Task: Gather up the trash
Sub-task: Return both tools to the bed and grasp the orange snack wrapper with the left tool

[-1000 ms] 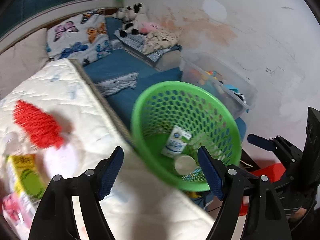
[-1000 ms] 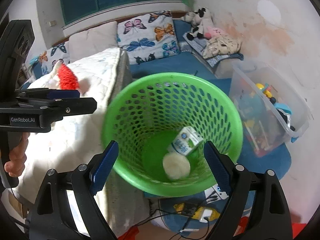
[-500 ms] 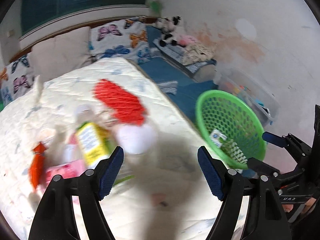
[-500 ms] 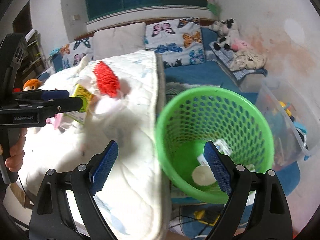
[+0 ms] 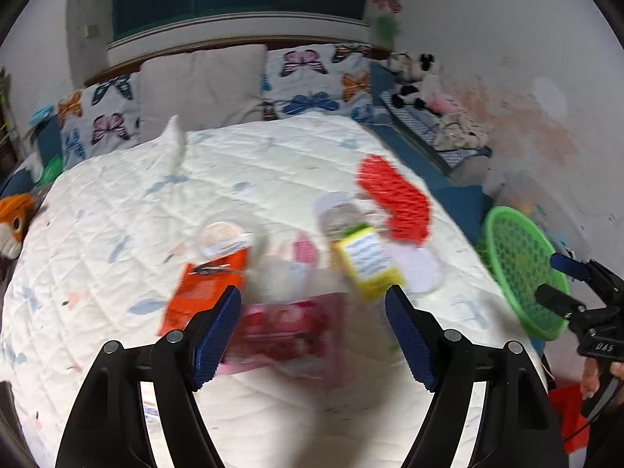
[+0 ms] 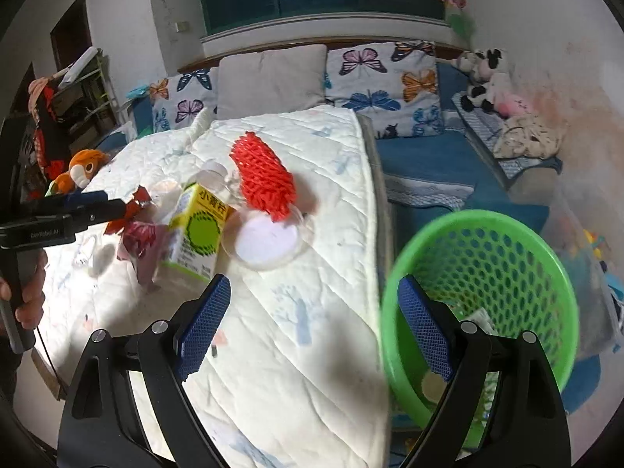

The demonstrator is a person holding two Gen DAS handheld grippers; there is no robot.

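Trash lies in a cluster on the white quilted bed (image 5: 128, 210): a red foam net (image 5: 394, 199), a yellow drink carton (image 5: 366, 263), a clear bottle (image 5: 337, 214), a pink wrapper (image 5: 288, 329), an orange wrapper (image 5: 206, 288) and a clear lid (image 6: 269, 241). My left gripper (image 5: 314, 335) is open and empty, just above the pink wrapper. My right gripper (image 6: 312, 327) is open and empty over the bed's right edge, beside the green basket (image 6: 487, 296), which holds a cup and a small carton. The red net (image 6: 263, 175) and yellow carton (image 6: 197, 232) also show in the right wrist view.
Butterfly pillows (image 6: 378, 78) and a grey cushion (image 6: 271, 78) line the headboard. Plush toys (image 6: 483, 78) sit on a blue bench at the right. An orange plush (image 6: 78, 171) lies at the bed's left. A clear storage bin (image 6: 585, 241) stands behind the basket.
Both grippers have swung left from over the basket toward the bed. The trash cluster has come under the left gripper, and the basket now sits at the right.
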